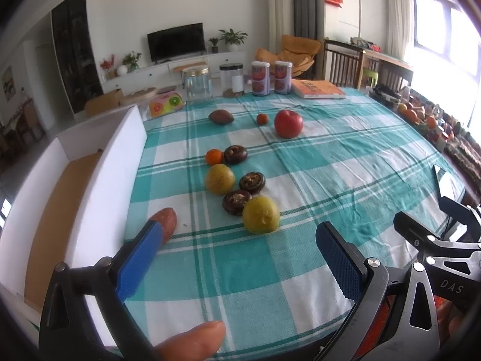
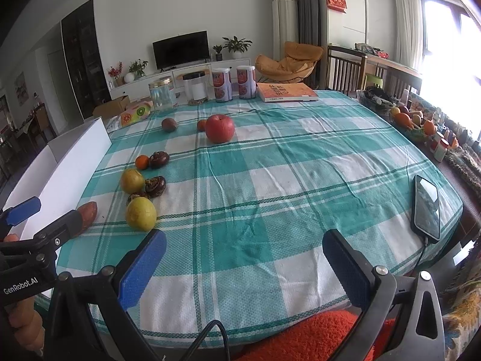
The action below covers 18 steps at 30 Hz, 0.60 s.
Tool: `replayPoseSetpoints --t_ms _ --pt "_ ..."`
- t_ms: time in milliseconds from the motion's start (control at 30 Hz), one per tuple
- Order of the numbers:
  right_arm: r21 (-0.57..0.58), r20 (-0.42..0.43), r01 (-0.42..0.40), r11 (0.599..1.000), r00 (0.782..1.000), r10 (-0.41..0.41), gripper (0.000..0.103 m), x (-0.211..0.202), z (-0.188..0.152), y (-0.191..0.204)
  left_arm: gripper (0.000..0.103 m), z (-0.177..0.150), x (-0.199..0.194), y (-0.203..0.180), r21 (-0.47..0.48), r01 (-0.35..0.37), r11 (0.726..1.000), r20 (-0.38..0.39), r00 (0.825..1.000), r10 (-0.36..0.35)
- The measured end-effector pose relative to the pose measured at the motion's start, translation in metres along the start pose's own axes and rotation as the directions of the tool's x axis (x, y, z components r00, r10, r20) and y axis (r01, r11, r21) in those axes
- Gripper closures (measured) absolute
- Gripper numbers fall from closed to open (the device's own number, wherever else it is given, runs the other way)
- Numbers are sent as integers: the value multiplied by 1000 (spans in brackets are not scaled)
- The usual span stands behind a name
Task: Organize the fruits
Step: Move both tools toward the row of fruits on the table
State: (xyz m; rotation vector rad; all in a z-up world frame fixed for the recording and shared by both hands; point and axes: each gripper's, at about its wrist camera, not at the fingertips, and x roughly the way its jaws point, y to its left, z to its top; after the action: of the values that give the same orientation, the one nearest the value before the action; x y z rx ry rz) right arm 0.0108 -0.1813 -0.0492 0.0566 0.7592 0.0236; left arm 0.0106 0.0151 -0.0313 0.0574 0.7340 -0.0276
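Fruit lies on the checked tablecloth: a red apple, two yellow-green fruits, three dark brown round fruits, two small oranges, a brown fruit and a reddish sweet potato. My left gripper is open and empty over the near table, its left finger in front of the sweet potato. My right gripper is open and empty near the front edge. The apple and near yellow fruit show in the right view.
A white open box with a brown floor stands at the table's left. Jars, two cans and an orange book line the far edge. A phone lies at the right edge. A fruit basket sits far right.
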Motion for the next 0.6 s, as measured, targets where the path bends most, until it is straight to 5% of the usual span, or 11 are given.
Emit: replayPoseSetpoints --t_ms 600 --pt "1 -3 -5 1000 1000 5 0 0 0 1 1 -4 3 -3 -1 4 1000 -18 1000 -4"
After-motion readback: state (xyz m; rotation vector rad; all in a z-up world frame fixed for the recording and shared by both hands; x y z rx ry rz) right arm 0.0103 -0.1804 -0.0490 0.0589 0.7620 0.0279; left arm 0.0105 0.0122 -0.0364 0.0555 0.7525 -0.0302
